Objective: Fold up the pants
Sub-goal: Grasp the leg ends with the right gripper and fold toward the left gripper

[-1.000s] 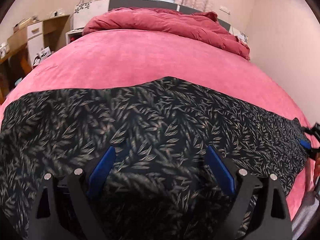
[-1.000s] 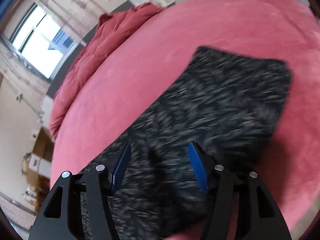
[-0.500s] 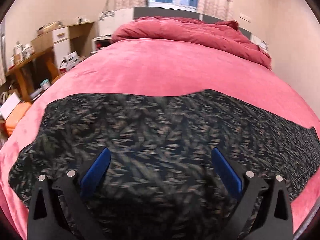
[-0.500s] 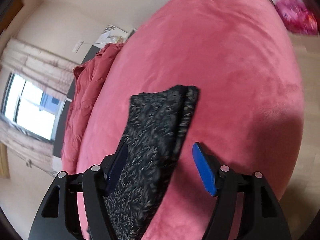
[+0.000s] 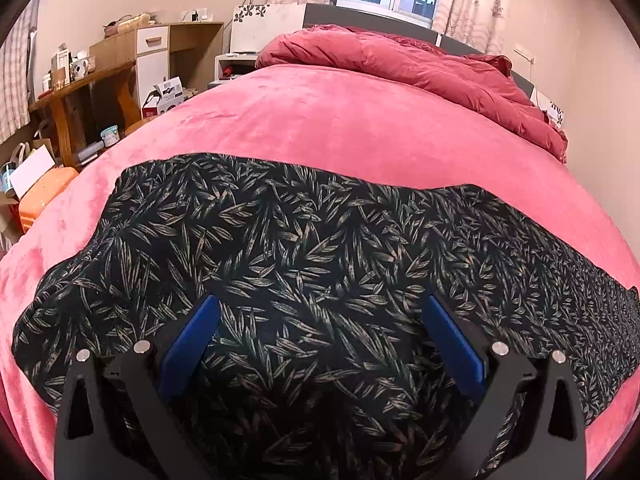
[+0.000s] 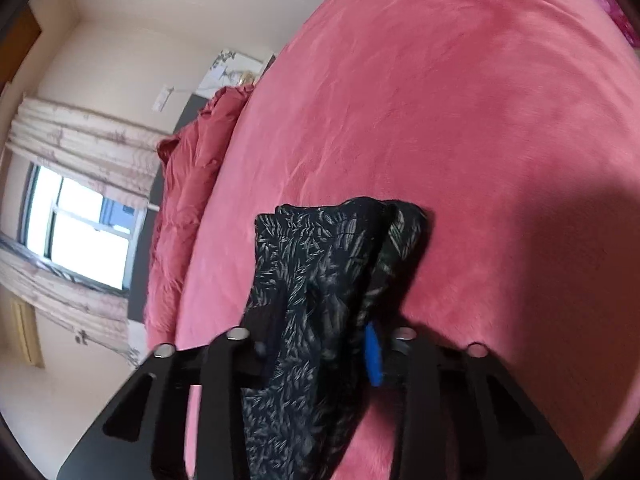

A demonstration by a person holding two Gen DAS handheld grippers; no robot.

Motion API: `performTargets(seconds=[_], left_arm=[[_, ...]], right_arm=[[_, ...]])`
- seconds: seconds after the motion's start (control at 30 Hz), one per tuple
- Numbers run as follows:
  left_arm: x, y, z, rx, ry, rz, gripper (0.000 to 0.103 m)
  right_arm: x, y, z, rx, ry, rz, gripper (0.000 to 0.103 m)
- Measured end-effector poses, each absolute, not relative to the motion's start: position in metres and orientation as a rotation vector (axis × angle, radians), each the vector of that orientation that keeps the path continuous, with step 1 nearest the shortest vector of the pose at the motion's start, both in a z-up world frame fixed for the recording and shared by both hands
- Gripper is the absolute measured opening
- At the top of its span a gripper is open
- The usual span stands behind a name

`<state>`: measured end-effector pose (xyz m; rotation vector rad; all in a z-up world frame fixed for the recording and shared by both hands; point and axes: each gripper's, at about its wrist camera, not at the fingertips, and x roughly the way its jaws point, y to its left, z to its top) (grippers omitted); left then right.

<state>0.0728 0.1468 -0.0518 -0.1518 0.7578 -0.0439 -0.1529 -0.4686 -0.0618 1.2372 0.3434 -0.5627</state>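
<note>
On the pink bed (image 5: 340, 120) the leaf-print pants (image 5: 304, 248) lie limp and light — right gripper (image 6: 320, 344) pinching their leg-end, left gripper (image 5: 320, 332) spread wide above — best held at hems.

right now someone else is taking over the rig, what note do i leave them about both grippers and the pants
Left hand-held gripper: open, hovering over the black leaf-print pants, gripping nothing.
Right hand-held gripper: shut on one end of the pants, where the fabric is bunched in layers.
The pants lie spread lengthwise across the pink plush bedspread.
Done: one end gripped.
Left: probably carry that end over to fold, then flatten.
</note>
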Motion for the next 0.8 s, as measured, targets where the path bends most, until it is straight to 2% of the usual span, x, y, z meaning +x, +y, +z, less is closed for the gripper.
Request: performTargets(seconds=[0.03,0.13,0.33,0.57,0.8], left_arm=[[0.073,0.145,-0.051,-0.154,0.761,-0.044,0.101],[0.073,0.144,-0.051,-0.155,0.762,-0.044,0.101],[0.076,0.142,-0.053,-0.126,0.774,-0.032,0.101],[0.074,0.145,-0.051,-0.171,0.757,-0.06,0.101],[0.075,0.145,-0.053,-0.164,0.762,-0.058,0.101]], right_arm=[[-0.15,-0.472,-0.063,1.246,0.354,-0.553,0.011],[-0.15,-0.472,-0.056,1.248,0.347,-0.526,0.01],[-0.142,-0.449,-0.005,1.188,0.323,-0.455,0.009],[-0.112,-0.389,0.073,1.023,0.298,-0.319,0.009],[-0.081,-0.316,0.113,0.903,0.319,-0.154,0.009]])
